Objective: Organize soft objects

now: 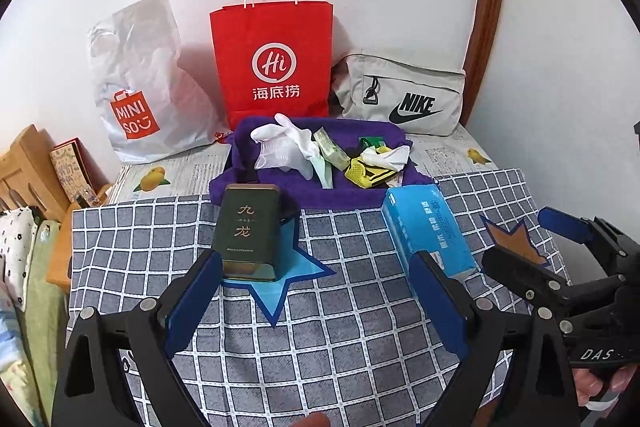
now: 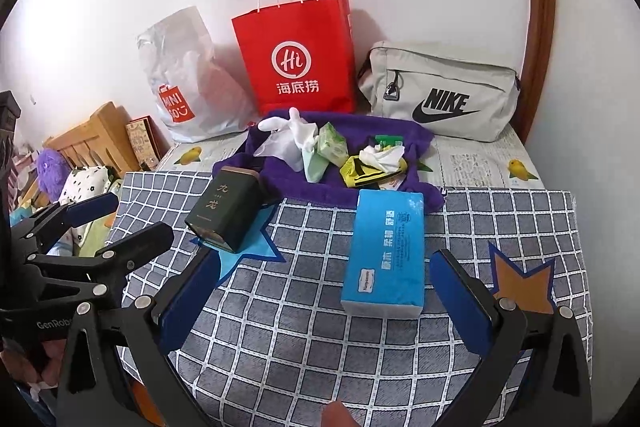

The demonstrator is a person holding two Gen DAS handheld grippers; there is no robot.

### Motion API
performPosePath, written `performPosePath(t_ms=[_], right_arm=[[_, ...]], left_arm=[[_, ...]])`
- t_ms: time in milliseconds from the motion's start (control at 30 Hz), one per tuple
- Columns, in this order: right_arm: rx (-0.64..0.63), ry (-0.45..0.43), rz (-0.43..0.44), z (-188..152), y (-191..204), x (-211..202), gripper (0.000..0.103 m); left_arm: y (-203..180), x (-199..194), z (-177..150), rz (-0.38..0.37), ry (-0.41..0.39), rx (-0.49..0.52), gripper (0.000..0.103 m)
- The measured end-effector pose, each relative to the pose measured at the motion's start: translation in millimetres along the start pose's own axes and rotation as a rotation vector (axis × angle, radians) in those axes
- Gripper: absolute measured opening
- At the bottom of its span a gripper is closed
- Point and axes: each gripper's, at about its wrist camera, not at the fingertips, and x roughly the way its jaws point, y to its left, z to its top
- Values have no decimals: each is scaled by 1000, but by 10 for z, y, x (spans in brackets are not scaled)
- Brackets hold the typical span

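A purple cloth lies at the back of the checkered mat. On it sit white gloves, a small green tissue pack and a yellow mesh item. A blue tissue pack lies on the mat, just ahead of my right gripper. My left gripper hangs in front of a dark green tin. Both grippers are open and hold nothing.
The tin stands on a blue star marker; an orange star lies at the mat's right. Along the back wall stand a white Miniso bag, a red paper bag and a grey Nike pouch. Wooden furniture is at the left.
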Motion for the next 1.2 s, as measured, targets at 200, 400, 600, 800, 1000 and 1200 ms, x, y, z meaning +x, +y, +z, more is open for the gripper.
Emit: performPosePath(t_ms=[200, 400, 600, 800, 1000, 1200], right_arm=[[2, 5, 3, -11, 8, 20, 103], [-8, 5, -1, -4, 18, 18, 103], [-5, 1, -5, -11, 7, -4, 103], [-6, -3, -12, -8, 7, -19, 103], [-5, -2, -15, -10, 6, -25, 103], [-5, -4, -12, -10, 2, -16, 103]], left_arm=[[13, -23, -1, 20, 2, -2, 95], [14, -36, -4, 26, 7, -10, 95], [3, -48, -14, 34, 7, -5, 95], [0, -47, -15, 33, 12, -10, 95], [11, -43, -10, 31, 11, -8, 95], [13, -43, -22, 39, 11, -9, 95]])
